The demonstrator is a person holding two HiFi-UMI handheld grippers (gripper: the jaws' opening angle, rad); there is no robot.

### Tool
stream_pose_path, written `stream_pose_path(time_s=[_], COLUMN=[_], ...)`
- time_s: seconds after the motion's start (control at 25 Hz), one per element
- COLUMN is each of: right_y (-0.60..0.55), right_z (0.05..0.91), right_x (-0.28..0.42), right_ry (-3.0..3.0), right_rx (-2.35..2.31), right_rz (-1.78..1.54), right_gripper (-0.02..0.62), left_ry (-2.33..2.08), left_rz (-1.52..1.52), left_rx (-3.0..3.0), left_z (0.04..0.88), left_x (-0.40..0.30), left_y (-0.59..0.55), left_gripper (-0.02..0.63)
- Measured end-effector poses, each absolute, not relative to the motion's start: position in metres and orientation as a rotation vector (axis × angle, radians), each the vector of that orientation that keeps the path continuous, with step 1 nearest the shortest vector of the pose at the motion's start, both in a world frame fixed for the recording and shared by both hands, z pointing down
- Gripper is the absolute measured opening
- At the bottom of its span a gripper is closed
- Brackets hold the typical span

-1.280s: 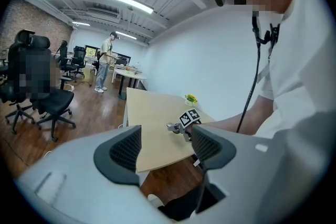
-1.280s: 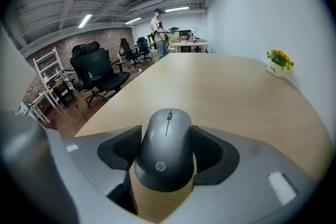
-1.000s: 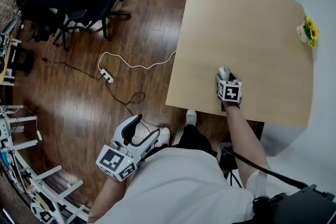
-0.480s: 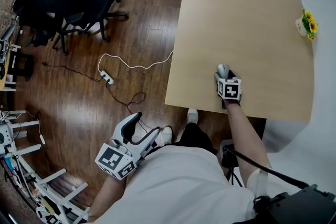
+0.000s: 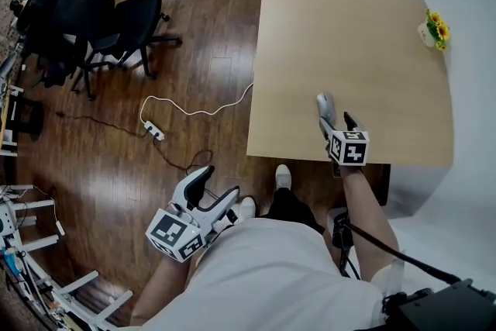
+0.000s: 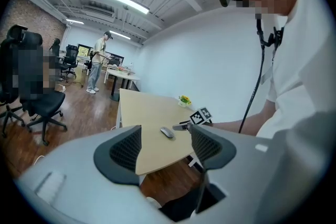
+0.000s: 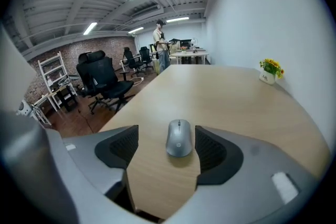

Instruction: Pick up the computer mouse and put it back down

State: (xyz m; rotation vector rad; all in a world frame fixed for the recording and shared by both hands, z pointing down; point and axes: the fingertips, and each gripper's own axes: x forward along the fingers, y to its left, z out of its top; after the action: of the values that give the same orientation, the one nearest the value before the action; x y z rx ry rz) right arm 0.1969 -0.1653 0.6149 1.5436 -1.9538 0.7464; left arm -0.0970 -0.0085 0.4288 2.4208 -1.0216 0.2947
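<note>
A grey computer mouse (image 5: pixel 322 101) lies flat on the light wooden table (image 5: pixel 349 27), near its front edge. My right gripper (image 5: pixel 335 120) stands open just behind it. In the right gripper view the mouse (image 7: pixel 179 138) sits between the two dark pads with a gap on each side, touching neither. My left gripper (image 5: pixel 213 184) hangs open and empty beside the person's hip, over the wooden floor. The left gripper view looks across at the mouse (image 6: pixel 167 132) and the right gripper's marker cube (image 6: pixel 200 115).
A small pot of yellow flowers (image 5: pixel 432 29) stands at the table's far right. Black office chairs (image 5: pixel 101 19) and a white power strip with cable (image 5: pixel 153 132) are on the floor to the left. A person (image 7: pixel 160 47) stands far off by other desks.
My right gripper has drawn back toward the table's front edge, so more of the mouse shows ahead of it. The mouse stays on the table. The left gripper has barely moved.
</note>
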Motion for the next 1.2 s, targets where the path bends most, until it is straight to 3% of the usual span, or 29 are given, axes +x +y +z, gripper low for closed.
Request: stream_pose_path(time_s=[0.44,1.2], right_y=[-0.017,0.078], right_z=[0.438,0.401], right_x=[0.156,0.116], right_ry=[-2.112,-2.165], right_rx=[1.613,1.676], right_rz=[0.603,0.638], right_gripper=[0.368,0.36], left_ry=[-0.858,-0.763], left_rz=[0.249,0.242], left_rx=[2.531,2.626], left_z=[0.421,0.408], left_x=[-0.114,-0.126], left_y=[0.018,0.065], left_gripper=[0.275,0.275])
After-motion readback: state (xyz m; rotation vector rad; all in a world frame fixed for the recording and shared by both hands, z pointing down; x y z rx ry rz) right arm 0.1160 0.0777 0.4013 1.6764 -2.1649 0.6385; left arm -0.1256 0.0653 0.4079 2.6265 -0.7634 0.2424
